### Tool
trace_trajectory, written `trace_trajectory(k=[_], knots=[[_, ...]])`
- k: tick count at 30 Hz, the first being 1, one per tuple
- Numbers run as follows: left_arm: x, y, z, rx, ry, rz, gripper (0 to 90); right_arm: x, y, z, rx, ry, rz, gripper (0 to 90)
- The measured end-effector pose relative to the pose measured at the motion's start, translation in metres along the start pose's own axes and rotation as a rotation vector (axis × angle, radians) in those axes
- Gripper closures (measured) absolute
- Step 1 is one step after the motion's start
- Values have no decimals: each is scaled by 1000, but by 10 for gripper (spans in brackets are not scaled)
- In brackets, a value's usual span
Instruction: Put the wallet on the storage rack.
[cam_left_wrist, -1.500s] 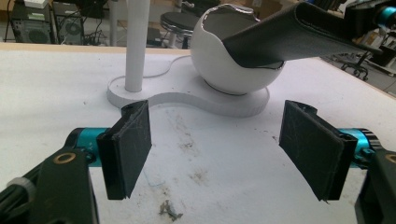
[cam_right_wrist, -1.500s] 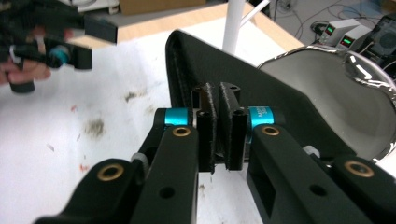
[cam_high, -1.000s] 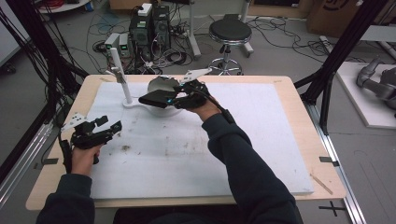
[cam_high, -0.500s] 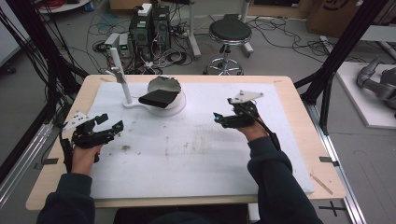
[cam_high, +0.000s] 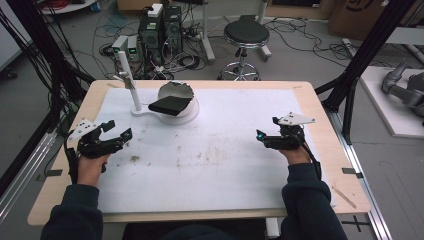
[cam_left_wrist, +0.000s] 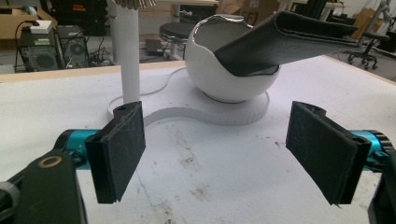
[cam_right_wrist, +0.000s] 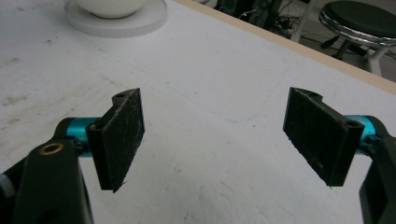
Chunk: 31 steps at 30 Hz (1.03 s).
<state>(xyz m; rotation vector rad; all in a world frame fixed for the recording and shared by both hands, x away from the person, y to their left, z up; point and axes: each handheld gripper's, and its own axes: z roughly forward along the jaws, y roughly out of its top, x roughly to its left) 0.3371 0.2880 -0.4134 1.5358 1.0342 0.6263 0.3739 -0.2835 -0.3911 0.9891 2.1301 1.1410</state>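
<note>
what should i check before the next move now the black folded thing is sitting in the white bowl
1. Black folded item rests in the white bowl: ok, though one end sticks out over the rim.
2. Bowl seated on its white stand base: ok.
3. Left gripper empty, jaws wide apart: ok.
4. Right gripper empty, well away from the bowl over the white mat; its jaws have just been opening, nothing between them: ok.
5. White post beside the bowl upright: ok.
6. Item balanced firmly enough not to slip out: cannot tell.
</note>
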Motion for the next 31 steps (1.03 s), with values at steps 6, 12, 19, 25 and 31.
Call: trace_trajectory(k=[6, 12, 19, 25, 31], knots=[[-2, -1, -1, 1, -11, -13, 199, 2, -7, 0, 40, -22, -20, 208], [-3, -2, 1, 14, -18, -10, 203, 3, -8, -4, 32, -30, -11, 208], [-2, -3, 2, 22, -13, -18, 204, 2, -9, -2, 35, -21, -5, 208], [-4, -4, 4, 28, -14, -15, 204, 2, -11, -3, 32, -17, -1, 208], [-5, -5, 6, 41, -15, -6, 205, -2, -12, -5, 18, -25, 14, 208]])
